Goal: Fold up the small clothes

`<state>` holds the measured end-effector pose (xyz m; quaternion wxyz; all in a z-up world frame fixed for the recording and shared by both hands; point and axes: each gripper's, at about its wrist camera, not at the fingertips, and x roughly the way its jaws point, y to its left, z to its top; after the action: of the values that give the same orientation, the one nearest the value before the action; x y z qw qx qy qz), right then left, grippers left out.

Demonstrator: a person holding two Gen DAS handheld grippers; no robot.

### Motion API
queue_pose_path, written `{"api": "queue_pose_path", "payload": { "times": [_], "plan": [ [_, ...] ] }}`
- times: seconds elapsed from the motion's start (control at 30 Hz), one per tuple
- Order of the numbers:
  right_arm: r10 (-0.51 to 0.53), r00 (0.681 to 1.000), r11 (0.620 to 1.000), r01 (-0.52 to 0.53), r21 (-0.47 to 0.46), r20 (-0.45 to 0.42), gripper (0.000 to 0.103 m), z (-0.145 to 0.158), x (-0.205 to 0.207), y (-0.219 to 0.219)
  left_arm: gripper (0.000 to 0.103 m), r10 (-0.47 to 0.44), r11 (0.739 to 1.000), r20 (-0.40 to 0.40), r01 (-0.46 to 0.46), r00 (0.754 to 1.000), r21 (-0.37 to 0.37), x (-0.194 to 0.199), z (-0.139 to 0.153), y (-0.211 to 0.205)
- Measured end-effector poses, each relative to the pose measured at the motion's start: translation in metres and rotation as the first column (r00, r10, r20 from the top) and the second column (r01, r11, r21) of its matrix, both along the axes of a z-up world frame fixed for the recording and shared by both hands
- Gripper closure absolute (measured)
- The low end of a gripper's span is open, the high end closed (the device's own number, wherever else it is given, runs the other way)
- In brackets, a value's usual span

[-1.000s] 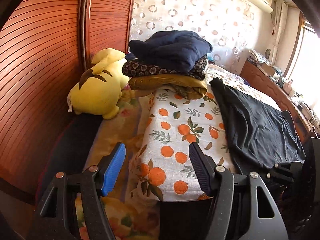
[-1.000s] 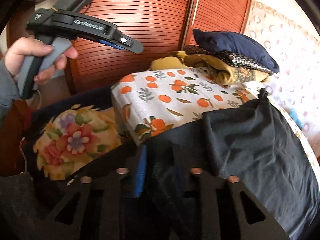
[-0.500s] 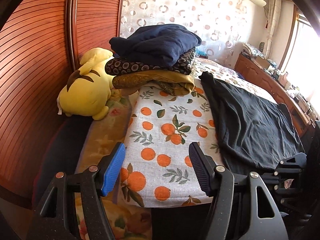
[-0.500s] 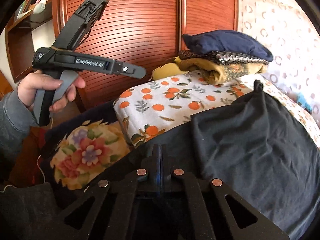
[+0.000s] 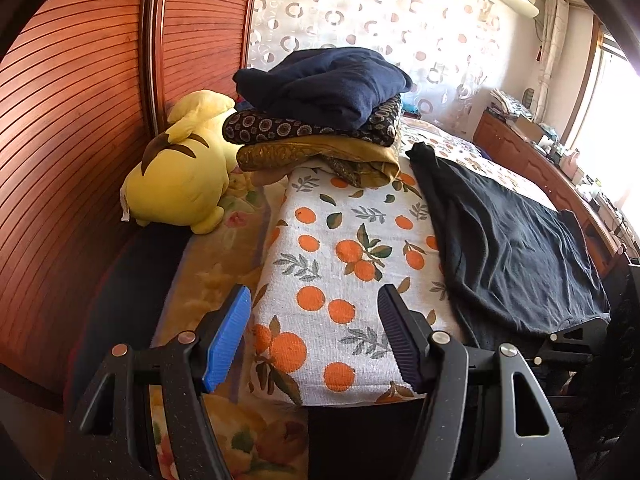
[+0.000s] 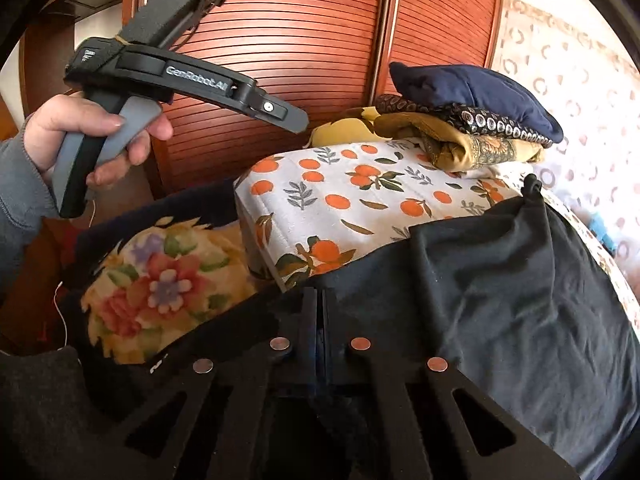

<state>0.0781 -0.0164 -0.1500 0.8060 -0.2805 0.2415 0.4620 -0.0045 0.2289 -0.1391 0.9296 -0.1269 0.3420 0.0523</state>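
At the right claw, the black garment's edge seems pinched.

The right tool hides the black garment's near edge; the plush toy's head sits behind stacked clothes

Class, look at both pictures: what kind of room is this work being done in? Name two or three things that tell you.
Most likely a home bedroom. A bed with a patterned cover runs toward a bright window, a yellow plush toy lies beside a wooden slatted wardrobe door, and a pile of folded clothes sits on it.
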Motion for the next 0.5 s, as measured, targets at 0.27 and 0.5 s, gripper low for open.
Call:
{"api": "queue_pose_path", "payload": {
  "times": [0.27,0.5],
  "plan": [
    [-0.056,0.998,0.990,0.059,0.128,-0.025,0.102,0.034,0.010,-0.039,0.036,-0.049,0.999,0.001,0.049,0.999,-0.006,0.015,0.001,-0.017],
    [-0.150,0.988,0.970,0.153,0.189,-0.029,0.102,0.053,0.023,-0.082,0.036,-0.156,0.987,0.051,0.157,0.986,-0.026,0.066,0.025,-0.047]
  ]
}}
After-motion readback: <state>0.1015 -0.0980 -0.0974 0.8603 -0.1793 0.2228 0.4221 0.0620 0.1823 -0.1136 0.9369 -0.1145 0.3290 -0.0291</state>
